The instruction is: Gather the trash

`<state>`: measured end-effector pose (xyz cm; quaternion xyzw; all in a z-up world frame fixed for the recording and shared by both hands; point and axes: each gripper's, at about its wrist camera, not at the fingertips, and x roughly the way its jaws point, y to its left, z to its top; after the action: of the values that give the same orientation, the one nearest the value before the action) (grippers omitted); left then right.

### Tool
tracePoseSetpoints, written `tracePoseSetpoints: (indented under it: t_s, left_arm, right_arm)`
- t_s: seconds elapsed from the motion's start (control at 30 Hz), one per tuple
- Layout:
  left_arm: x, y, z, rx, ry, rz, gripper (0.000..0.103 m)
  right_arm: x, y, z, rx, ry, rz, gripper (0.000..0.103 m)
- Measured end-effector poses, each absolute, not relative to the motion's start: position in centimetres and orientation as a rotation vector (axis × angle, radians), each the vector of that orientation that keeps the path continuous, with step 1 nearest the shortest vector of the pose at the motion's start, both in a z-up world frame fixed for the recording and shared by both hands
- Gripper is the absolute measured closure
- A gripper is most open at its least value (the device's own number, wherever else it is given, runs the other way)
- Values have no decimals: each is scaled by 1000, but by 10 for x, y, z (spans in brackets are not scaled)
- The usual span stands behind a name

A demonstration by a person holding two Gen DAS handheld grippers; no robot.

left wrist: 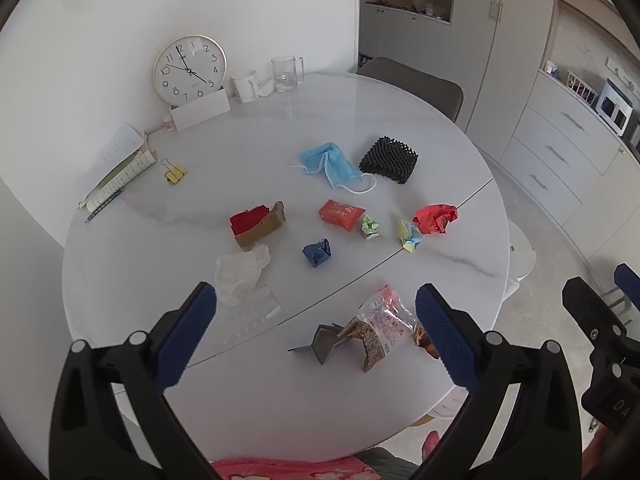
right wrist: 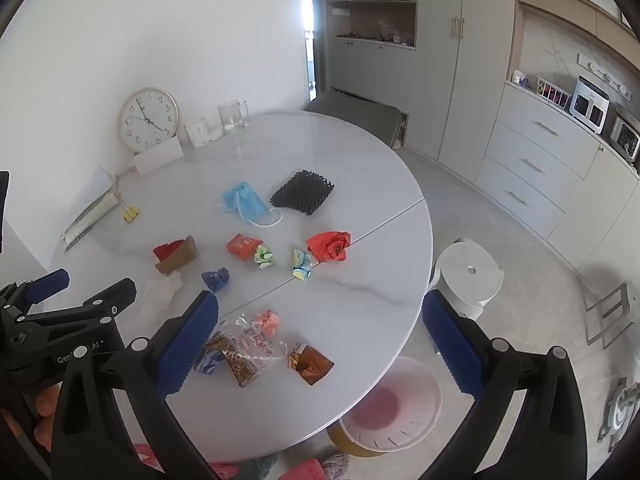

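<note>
Trash lies scattered on the round white table (left wrist: pixel 360 120): a blue face mask (left wrist: pixel 328 164), black foam netting (left wrist: pixel 389 159), a red crumpled paper (left wrist: pixel 435 218), a red packet (left wrist: pixel 341 213), a blue paper wad (left wrist: pixel 317 253), a torn cardboard box (left wrist: pixel 259 225), a white tissue (left wrist: pixel 240 270) and snack wrappers (left wrist: pixel 380 326) near the front edge. My left gripper (left wrist: pixel 316 320) is open and empty above the front of the table. My right gripper (right wrist: pixel 320 328) is open and empty above the wrappers (right wrist: pixel 252 344). A pink-bottomed bin (right wrist: pixel 394 404) stands on the floor under the table edge.
A wall clock (left wrist: pixel 190 69), a mug (left wrist: pixel 245 86), a glass (left wrist: pixel 286 73), papers (left wrist: pixel 116 168) and a yellow binder clip (left wrist: pixel 175 173) sit at the back of the table. A grey chair (left wrist: pixel 412 82) stands behind it; a white stool (right wrist: pixel 468 276) stands to the right.
</note>
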<state>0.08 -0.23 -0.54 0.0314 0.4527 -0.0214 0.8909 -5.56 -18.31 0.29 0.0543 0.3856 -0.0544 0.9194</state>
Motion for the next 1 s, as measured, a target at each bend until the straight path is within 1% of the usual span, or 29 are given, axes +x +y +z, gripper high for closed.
tracePoseSetpoints:
  t_s: [1.0]
  left_arm:
    - [0,0,-5,59,939,-44,8]
  right_arm:
    - [-56,-184,-1,114,802,-113,2]
